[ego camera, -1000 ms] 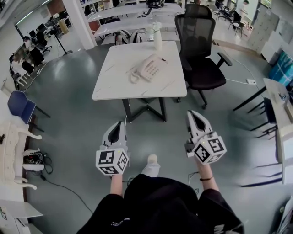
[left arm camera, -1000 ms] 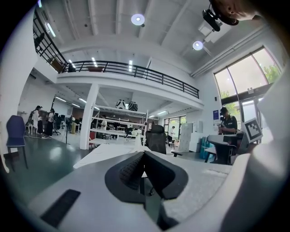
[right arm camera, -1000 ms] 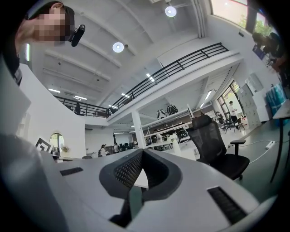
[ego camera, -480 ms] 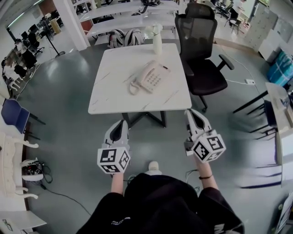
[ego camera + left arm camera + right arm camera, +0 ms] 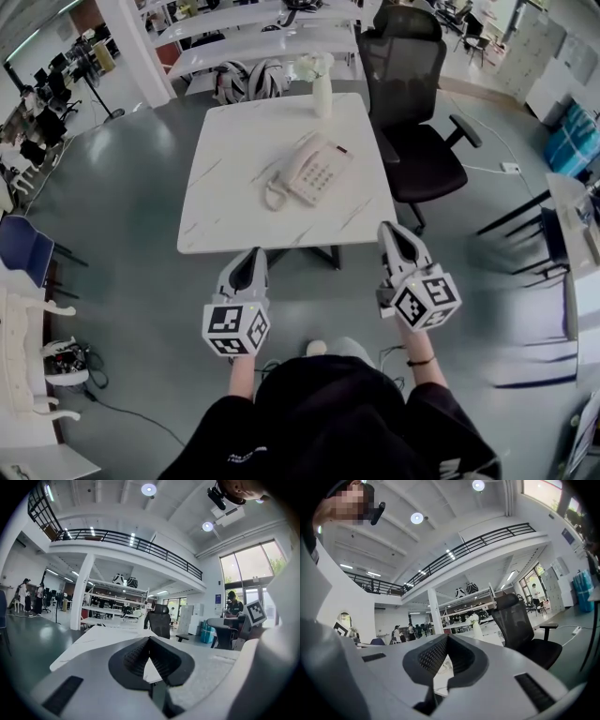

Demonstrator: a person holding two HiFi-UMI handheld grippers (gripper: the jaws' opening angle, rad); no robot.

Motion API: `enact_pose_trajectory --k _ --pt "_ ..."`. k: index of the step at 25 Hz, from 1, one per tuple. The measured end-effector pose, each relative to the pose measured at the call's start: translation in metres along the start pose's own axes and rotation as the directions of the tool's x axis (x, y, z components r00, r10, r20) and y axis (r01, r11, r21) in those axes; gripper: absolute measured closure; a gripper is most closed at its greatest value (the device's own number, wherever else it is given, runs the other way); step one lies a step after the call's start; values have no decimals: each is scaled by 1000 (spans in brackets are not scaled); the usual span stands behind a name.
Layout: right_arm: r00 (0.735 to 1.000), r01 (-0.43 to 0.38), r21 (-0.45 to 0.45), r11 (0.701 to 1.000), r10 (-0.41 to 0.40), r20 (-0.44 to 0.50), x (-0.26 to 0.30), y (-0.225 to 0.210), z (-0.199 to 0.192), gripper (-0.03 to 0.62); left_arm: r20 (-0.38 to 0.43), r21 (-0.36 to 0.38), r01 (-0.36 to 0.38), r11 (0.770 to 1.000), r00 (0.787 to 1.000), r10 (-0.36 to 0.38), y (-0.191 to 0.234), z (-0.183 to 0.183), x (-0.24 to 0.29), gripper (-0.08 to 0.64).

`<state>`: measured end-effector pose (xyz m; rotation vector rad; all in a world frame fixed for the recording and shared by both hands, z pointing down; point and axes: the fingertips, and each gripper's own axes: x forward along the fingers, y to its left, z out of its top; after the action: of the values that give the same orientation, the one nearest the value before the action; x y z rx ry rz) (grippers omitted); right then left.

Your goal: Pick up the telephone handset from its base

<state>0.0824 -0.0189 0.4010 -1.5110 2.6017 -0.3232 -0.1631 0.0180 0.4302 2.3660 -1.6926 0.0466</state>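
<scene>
Task not started: handset on its base, centre frame on table. My L claw & R claw both clenched, empty, just below table's near edge. Reach, grip, lift all left.

- We can read no words, brand names or numbers anywhere.
- We see black-and-white square markers on the cubes of the left gripper and the right gripper. They are patterns, not letters.
- The keypad of the telephone is too small for us to read.
- The blue wall sign in the left gripper view is too blurred for us to read.
</scene>
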Motion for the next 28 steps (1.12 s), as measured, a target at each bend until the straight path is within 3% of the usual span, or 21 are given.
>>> enact_pose_trajectory --k 14,17,19,23,28 --pt "998 -34 20 999 35 -44 87 -36 -10 601 -29 -26 -58 998 998 58 39 0 61 561" --pt "997 -50 16 999 50 -51 113 -49 -8 601 -43 23 -75 997 996 76 46 4 85 561" --pt "997 -57 14 998 58 -53 130 -59 -6 601 -46 71 -60 996 997 63 45 7 105 561" --pt "995 -70 22 997 72 -67 164 -79 -2 601 -34 19 22 1000 999 -22 35 12 142 561" --pt "993 -91 24 996 93 -72 201 -102 4 601 -46 39 -28 999 998 29 47 15 178 560"
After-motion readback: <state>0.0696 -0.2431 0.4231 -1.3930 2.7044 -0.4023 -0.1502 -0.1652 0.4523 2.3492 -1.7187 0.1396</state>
